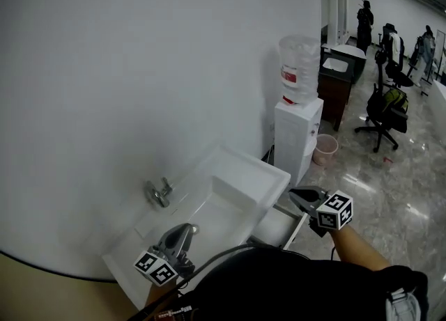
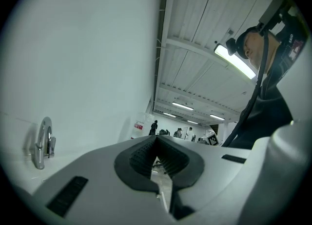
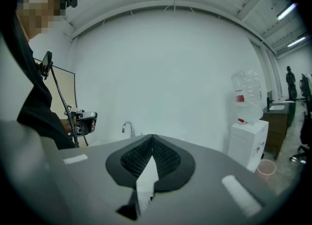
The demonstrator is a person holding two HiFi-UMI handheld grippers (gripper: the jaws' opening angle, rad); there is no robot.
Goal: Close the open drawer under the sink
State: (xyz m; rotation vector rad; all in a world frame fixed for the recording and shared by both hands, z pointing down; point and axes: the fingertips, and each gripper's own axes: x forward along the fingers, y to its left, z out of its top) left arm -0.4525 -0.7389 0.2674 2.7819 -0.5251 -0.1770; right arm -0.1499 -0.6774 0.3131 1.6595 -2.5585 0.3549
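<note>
Drawer [image 1: 274, 228] open rightward from under sink [image 1: 252, 170]

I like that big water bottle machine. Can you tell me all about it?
The water cooler is a white box standing upright on the floor against the wall, just past the sink. A clear bottle with a red and white label sits upside down on top. A pink bin stands beside it.
</note>
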